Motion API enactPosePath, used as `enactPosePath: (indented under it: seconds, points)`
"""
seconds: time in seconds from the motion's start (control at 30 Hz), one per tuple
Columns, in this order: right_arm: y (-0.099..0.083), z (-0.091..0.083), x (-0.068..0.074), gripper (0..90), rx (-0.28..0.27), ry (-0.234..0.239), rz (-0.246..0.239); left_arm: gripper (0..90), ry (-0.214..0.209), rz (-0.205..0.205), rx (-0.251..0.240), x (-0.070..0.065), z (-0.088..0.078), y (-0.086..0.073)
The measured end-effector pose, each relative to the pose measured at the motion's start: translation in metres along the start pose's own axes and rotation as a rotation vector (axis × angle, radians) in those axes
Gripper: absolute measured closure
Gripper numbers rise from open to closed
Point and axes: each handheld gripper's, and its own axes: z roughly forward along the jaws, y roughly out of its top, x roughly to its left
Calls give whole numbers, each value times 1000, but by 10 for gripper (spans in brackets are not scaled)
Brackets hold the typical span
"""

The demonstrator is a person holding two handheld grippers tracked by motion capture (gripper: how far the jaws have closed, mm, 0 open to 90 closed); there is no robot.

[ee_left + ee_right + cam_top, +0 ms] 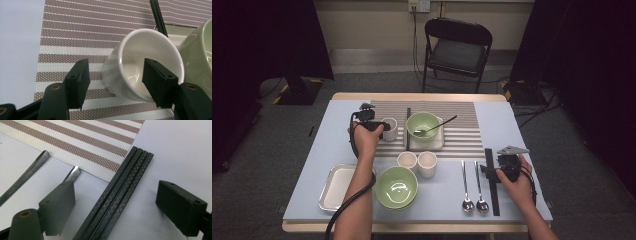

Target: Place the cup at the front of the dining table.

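White cup (140, 67) sits on the mat, left claw (116, 82) straddling its wall, jaws apart.

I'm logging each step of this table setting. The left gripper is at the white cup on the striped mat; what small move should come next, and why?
Probably lift the left gripper clear of the white cup: its jaws stand apart, one inside the rim, one outside, and the cup sits upright on the striped mat.

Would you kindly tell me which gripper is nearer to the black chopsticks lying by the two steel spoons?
The right. The right gripper straddles the black chopsticks with open jaws, pads clear. The left gripper is far across the table at the white ceramic cup.
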Motion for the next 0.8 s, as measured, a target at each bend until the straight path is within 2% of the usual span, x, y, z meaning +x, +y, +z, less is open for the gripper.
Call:
enactPosePath:
  seconds: [0.5,0.8]
  points:
    - [0,0,0,149,0,0,0,324,-16,-16,4,0,2,1]
    - [0,0,0,149,0,0,0,279,-23,-44,12,1,3,1]
